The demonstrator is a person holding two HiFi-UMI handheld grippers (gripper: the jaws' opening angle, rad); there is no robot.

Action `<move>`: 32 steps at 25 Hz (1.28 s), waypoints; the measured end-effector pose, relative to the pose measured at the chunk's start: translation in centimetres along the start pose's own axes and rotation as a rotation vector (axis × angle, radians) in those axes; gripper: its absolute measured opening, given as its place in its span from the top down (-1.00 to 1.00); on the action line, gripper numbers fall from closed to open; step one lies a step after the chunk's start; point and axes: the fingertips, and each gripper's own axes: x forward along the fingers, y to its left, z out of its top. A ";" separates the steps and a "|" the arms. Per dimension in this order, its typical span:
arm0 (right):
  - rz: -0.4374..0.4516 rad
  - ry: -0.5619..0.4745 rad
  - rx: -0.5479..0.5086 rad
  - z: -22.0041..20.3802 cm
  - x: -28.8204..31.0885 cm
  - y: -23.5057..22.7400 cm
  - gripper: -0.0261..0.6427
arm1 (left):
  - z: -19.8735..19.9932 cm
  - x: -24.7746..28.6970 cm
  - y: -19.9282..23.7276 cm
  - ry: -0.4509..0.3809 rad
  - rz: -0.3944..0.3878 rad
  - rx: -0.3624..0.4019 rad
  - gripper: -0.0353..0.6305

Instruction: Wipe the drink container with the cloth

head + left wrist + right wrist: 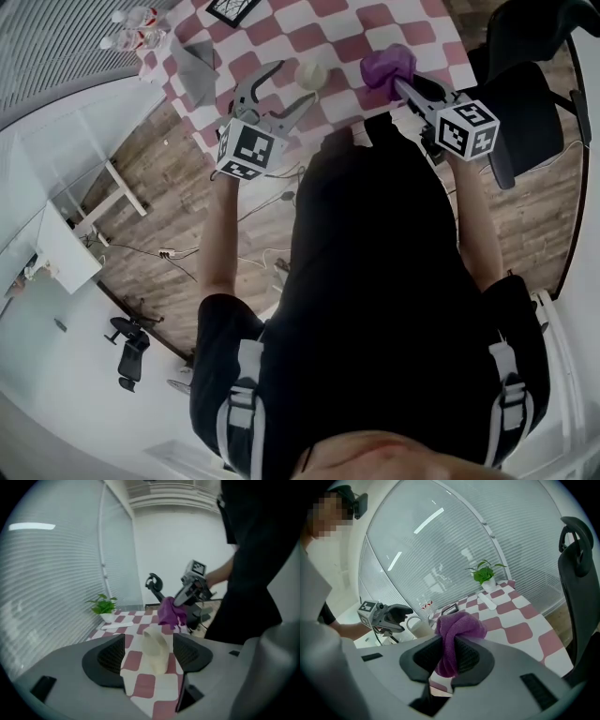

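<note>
– While the left gripper [150, 656] is on cam: jaws?
– Wide apart, gripping nothing. Cream mug [312, 74] stands upright btwn them, gap either side, pads off it.
– Mug's spot?
– On the checked tabletop [309, 23], near the edge closest to the person, approx. midway along it.
– Right gripper [449, 656]?
– Jaws clamped on the purple cloth [387, 66]. It's bunched, top bulging above the pads, rest hanging down btwn them. Held over that same edge, right of the mug, near but apart.
– Anything else?
– Potted plant [483, 573] at a far corner, black chair [534, 94] off the tabletop's right edge.
</note>
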 end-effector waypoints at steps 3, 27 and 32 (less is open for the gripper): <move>-0.008 -0.002 0.000 -0.1 0.1 0.3 0.68 | -1.7 0.5 -1.5 0.014 -0.190 0.117 -0.07; -0.055 0.005 0.022 -1.8 -0.1 2.4 0.68 | -2.9 4.1 -1.5 0.003 -0.462 0.247 0.03; -0.034 0.009 0.008 -1.4 0.3 2.7 0.68 | -2.8 4.2 -0.4 -0.005 -0.366 0.104 0.04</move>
